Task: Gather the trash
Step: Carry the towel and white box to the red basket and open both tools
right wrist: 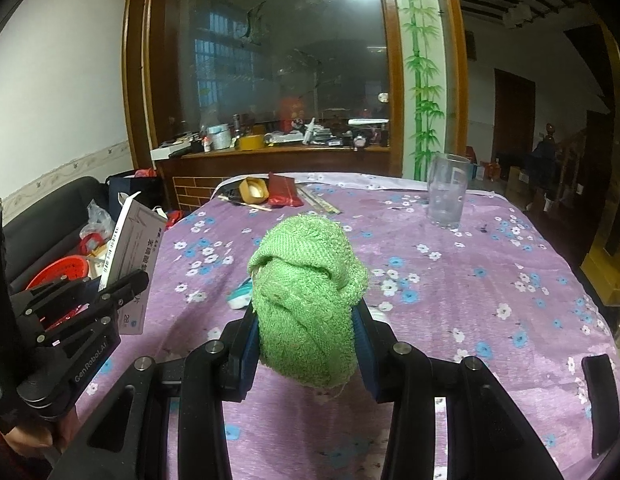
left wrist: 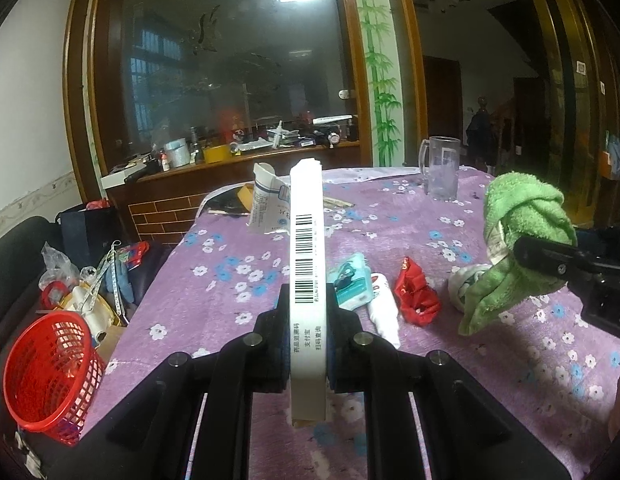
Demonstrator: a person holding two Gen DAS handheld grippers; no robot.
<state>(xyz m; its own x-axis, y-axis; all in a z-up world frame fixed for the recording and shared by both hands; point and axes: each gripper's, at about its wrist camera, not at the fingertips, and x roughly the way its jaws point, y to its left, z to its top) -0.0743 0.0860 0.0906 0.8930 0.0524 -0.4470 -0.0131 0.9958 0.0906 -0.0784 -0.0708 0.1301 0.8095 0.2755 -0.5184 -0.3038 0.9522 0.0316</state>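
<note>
My left gripper (left wrist: 307,308) is shut on a flat white medicine box (left wrist: 307,256) with a barcode, held edge-up above the purple flowered tablecloth (left wrist: 214,280). In the right wrist view the box (right wrist: 130,252) and left gripper (right wrist: 110,296) sit at the left table edge. My right gripper (right wrist: 304,320) is shut on a bunched green towel (right wrist: 306,296), also seen in the left wrist view (left wrist: 522,232). On the table lie a teal packet (left wrist: 352,284), a white tube (left wrist: 384,312), a red wrapper (left wrist: 416,292) and a crumpled white paper (left wrist: 466,284). A red basket (left wrist: 50,372) stands at the left, below the table edge.
A glass mug (left wrist: 440,168) stands at the far right of the table. A torn paper package (left wrist: 270,200), a tape roll (right wrist: 254,190), a red pouch (right wrist: 286,190) and sticks lie at the far edge. A cluttered black sofa (left wrist: 14,264) is left of the table.
</note>
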